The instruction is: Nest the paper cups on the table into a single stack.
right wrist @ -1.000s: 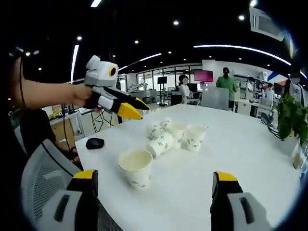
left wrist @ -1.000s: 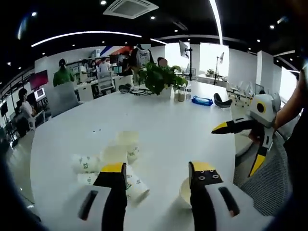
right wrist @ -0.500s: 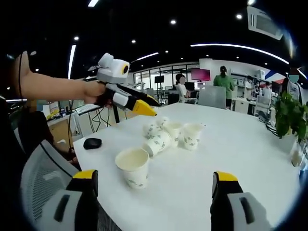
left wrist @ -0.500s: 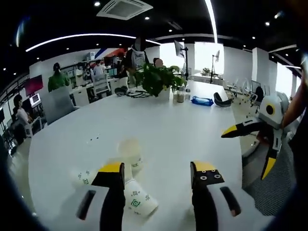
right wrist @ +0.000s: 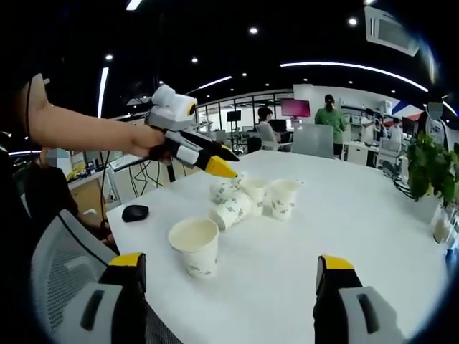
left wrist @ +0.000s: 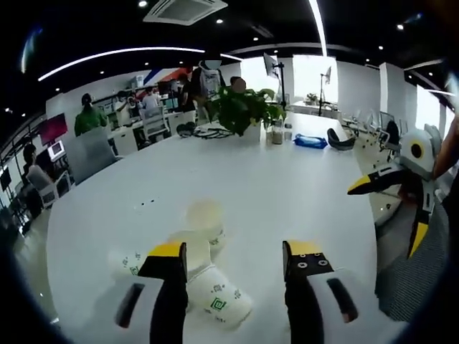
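Paper cups (right wrist: pixel 247 201) cluster on the white table (right wrist: pixel 344 222) at about 11 o'clock in the right gripper view — some upright, some tipped, one lone upright cup (right wrist: pixel 193 246) nearer at 9 o'clock. Left gripper (right wrist: pixel 215 159) hovers above the cluster, jaws spread wide, empty. Right gripper (left wrist: pixel 391 204) — off the table edge at 3 o'clock in the left gripper view — also wide, empty.

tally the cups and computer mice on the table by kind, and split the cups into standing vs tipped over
paper cups: 6 (3 standing, 3 on their sides; one of the tipped ones is mostly hidden in the cluster, so this count is less sure)
computer mouse: 1
total: 7
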Demonstrator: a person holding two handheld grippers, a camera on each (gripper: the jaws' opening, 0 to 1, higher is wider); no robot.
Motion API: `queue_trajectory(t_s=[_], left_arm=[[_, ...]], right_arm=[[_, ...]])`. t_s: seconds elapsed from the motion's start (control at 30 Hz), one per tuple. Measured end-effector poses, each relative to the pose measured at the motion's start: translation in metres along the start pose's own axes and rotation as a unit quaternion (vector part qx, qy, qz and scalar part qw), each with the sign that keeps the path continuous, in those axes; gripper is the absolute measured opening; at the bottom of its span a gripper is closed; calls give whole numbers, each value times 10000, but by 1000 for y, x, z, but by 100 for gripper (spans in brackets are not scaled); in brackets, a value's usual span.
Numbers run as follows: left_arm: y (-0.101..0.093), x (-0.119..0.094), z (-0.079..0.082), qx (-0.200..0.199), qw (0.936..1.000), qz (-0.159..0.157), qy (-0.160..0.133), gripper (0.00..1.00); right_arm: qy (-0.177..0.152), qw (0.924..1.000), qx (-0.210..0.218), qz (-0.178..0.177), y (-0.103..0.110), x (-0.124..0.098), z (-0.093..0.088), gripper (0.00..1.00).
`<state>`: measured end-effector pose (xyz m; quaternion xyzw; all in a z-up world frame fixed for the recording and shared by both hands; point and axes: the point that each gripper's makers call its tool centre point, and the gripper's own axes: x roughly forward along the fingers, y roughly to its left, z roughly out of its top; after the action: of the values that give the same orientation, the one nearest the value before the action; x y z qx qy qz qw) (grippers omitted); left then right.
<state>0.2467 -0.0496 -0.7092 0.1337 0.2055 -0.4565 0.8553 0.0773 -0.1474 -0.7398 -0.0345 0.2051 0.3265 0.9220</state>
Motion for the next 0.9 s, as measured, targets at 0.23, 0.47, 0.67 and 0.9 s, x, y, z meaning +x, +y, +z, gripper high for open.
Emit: queue_trajectory(t_s=[0.23, 0.47, 0.67, 0.9], left_arm=[[7, 7, -4, 46, 10000, 38, 71, 41], [12, 21, -12, 106, 9997, -10, 239, 34], [15, 33, -17, 175, 9991, -64, 376, 29], [21, 45, -28, 251, 9977, -46, 627, 22]], right_arm=[[60, 10000, 33, 6, 0, 1, -3, 99], [123, 9999, 66, -3, -1, 1, -6, 98], [140, 9999, 101, -9, -2, 2, -7, 97], [160, 9998, 141, -5, -3, 1, -8, 97]])
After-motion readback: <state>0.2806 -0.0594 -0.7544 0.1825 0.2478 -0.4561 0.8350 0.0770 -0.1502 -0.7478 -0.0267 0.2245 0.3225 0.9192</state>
